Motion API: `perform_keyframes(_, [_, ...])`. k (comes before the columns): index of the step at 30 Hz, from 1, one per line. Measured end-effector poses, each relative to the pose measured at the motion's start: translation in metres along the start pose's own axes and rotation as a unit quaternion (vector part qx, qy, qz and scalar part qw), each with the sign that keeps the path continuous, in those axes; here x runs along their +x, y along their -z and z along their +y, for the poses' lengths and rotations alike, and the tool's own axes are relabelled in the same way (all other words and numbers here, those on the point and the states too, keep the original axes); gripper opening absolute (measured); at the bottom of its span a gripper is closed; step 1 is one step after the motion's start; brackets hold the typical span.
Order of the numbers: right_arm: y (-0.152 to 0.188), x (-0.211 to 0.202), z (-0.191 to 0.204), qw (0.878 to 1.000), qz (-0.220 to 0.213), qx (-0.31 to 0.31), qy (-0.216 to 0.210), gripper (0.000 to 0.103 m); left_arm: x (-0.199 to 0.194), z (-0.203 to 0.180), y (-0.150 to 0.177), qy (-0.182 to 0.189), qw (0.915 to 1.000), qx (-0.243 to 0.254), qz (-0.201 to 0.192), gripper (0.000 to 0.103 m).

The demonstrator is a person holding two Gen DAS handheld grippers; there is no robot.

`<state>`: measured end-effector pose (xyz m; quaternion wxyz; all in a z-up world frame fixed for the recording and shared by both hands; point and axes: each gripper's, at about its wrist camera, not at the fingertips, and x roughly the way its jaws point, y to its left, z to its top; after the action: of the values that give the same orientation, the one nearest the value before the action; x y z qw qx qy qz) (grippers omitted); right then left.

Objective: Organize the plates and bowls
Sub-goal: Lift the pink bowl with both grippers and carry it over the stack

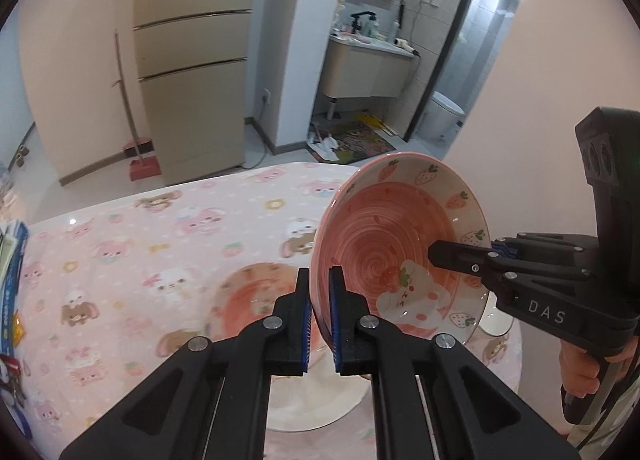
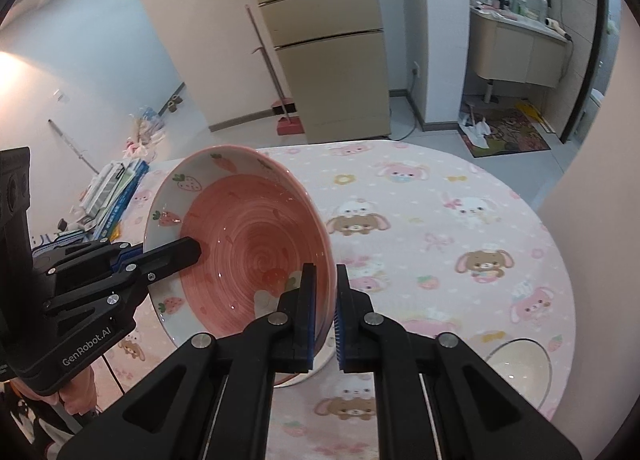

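1. In the left wrist view, a stack of books or packages (image 1: 12,260) at the far left edge is cut off by the frame, and its print is too blurred to read.
2. At lower centre of that view, a second pink plate (image 1: 256,300) lies on the table (image 1: 120,260), blurred and largely hidden behind the left claw (image 1: 319,320).
3. The left claw is pinching the near rim of the strawberry plate (image 1: 384,244): one blue pad sits against the back, the other against the pink face. The plate stands tilted almost on edge above the table, right of centre.
4. At the right of the same view, the right claw (image 1: 460,256) reaches in, one finger lying across the plate's face; the other finger is hidden behind the rim.
5. In the right wrist view, the same strawberry plate (image 2: 240,244) fills the centre left, with the left claw (image 2: 176,252) clamped on its left rim.
6. At lower centre, the right claw (image 2: 325,320) is pinching the plate's right rim between its pads.
7. At lower right, a pale bowl (image 2: 520,368) rests on the table, partly hidden by the claw's arm.
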<state>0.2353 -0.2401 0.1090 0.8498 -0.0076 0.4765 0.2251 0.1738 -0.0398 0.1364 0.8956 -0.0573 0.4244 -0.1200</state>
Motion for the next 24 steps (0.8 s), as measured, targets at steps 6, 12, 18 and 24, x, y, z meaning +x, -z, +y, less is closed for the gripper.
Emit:
perform_keyframes(6, [0.002,0.020,0.034,1.000,0.007,-0.028,-0.007,0.007,-0.008,0.028,0.017,-0.012,0.9997,-0.016,-0.014,0.009])
perform_keyframes(12, [0.009,0.036,0.051,0.999,-0.008,-0.042,-0.010,0.007,-0.005,0.041,0.034,-0.013,0.9989,-0.023,-0.038,0.009])
perform_keyframes(18, [0.027,0.048,0.060,0.998,-0.052,-0.044,0.009,0.007,0.011,0.052,0.050,-0.007,0.9977,-0.035,-0.058,0.009])
perform_keyframes(24, [0.034,0.064,0.055,0.998,-0.059,-0.025,-0.005,0.007,0.019,0.057,0.058,-0.024,0.9967,-0.031,-0.071,0.009])
